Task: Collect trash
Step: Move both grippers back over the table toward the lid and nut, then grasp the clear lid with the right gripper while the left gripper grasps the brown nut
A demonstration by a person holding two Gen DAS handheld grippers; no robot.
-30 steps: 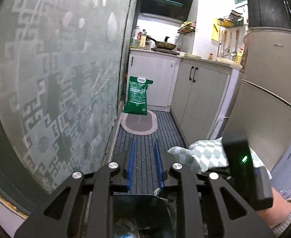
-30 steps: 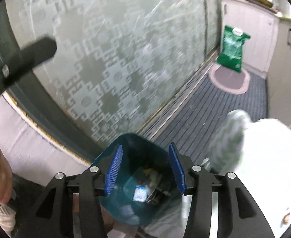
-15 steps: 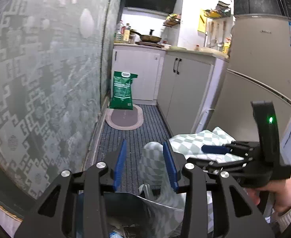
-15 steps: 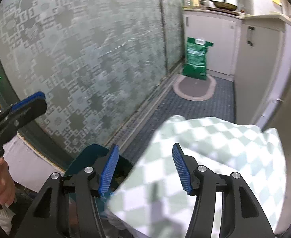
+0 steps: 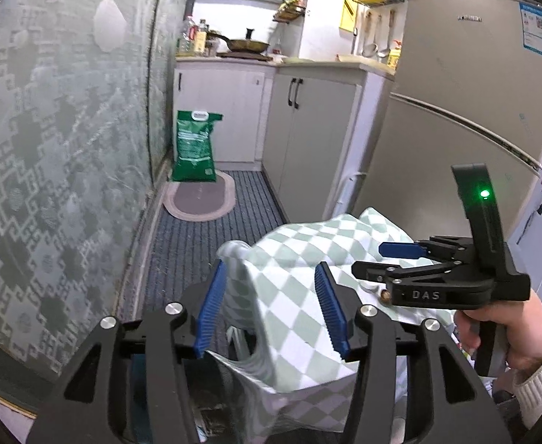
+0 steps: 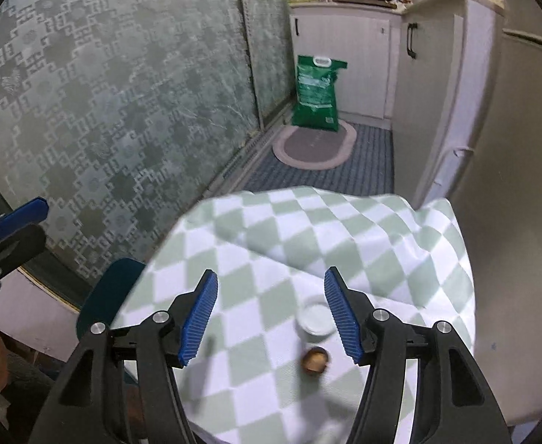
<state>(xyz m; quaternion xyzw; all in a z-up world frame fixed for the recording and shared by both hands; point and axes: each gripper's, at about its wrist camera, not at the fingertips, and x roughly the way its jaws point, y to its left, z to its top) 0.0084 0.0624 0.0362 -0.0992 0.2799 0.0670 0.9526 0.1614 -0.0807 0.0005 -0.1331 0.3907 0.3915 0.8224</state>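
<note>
A green-and-white checked cloth (image 6: pixel 308 244) covers a small table beside the fridge. On it lie a small white cap (image 6: pixel 315 320) and a brown nut-like scrap (image 6: pixel 314 360). My right gripper (image 6: pixel 271 318) hovers over them, its jaws opening with nothing between the pads. A teal trash bin (image 6: pixel 110 294) peeks out at the cloth's left edge. My left gripper (image 5: pixel 271 310) is over the bin side, jaws opening around a hanging fold of the cloth (image 5: pixel 285 296) without pressing it. The right gripper (image 5: pixel 393 261) shows there too, in a hand.
A patterned frosted glass door (image 5: pixel 60 140) runs along the left. The fridge (image 5: pixel 474 118) stands close on the right. Down the narrow striped floor runner (image 5: pixel 197 236) are an oval mat (image 5: pixel 200 199), a green sack (image 5: pixel 195 148) and white cabinets (image 5: pixel 308 133).
Both views swung right, from the open bin to the checked cloth. The left jaws widened and the cloth's fold now hangs between them. The right jaws spread a little.
</note>
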